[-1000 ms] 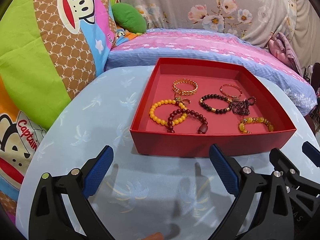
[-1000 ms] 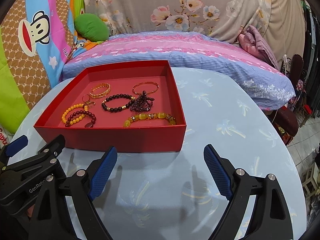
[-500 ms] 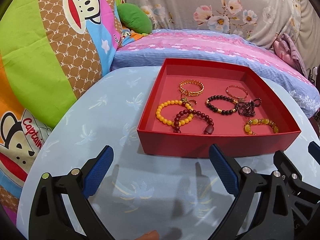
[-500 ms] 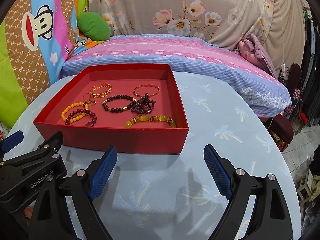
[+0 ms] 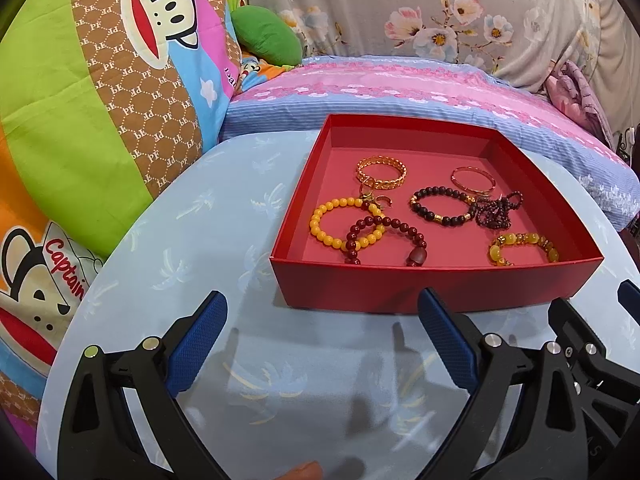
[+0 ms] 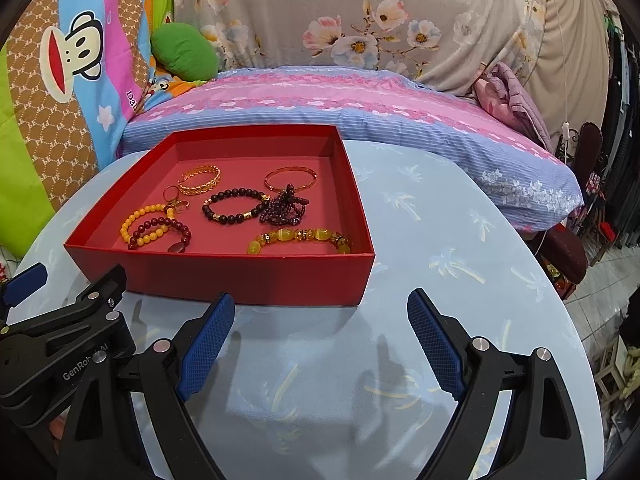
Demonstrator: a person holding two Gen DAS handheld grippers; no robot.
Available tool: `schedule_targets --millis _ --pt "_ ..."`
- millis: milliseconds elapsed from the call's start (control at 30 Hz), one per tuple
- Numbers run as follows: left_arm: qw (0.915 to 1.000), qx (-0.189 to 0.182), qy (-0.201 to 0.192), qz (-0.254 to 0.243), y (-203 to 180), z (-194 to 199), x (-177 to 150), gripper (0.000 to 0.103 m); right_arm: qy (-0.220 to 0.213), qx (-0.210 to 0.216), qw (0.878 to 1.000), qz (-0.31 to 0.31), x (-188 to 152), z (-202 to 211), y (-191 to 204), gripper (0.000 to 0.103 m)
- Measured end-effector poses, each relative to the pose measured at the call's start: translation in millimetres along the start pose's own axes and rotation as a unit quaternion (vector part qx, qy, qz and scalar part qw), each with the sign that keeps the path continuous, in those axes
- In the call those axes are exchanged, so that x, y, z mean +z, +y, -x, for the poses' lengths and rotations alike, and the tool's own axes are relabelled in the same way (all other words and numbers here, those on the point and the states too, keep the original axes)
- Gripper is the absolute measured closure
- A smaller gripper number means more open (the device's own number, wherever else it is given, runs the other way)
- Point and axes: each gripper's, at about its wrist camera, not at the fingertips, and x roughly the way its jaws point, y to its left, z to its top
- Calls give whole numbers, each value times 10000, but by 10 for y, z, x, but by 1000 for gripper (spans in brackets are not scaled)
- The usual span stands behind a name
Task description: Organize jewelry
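Two grippers are held low over a round table [image 5: 192, 240] covered in pale blue palm-print cloth, with the left gripper [image 5: 320, 340] and the right gripper [image 6: 320, 332] set side by side. The jaws of both are spread wide, nothing is held between the blue pads, and no contact with any object is seen. Directly ahead of both grippers, a shallow red box [image 5: 400, 284] is placed on the table, its near wall just beyond the fingertips and apart from them. Inside the box, the jewelry is laid flat on the floor: a yellow bead bracelet [image 5: 320, 220] at the front left is overlapped by a dark red bead bracelet [image 5: 400, 228]; a black bead bracelet [image 5: 440, 192] is placed at the centre; a dark purple bead cluster [image 5: 496, 212] is touching its right side; a translucent yellow bracelet [image 5: 520, 242] is placed at the front right. Toward the back wall, a gold chain bangle [image 5: 382, 170] and a thin gold bangle [image 5: 474, 178] are found. A small gold ring [image 6: 172, 194] is placed beside the yellow bead bracelet.
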Motion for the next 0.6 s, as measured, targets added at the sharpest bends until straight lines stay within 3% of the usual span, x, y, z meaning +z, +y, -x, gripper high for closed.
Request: schedule_targets --millis 600 --pt "10000 17 -7 -40 -12 6 8 12 0 -1 10000 -34 3 -6 -15 18"
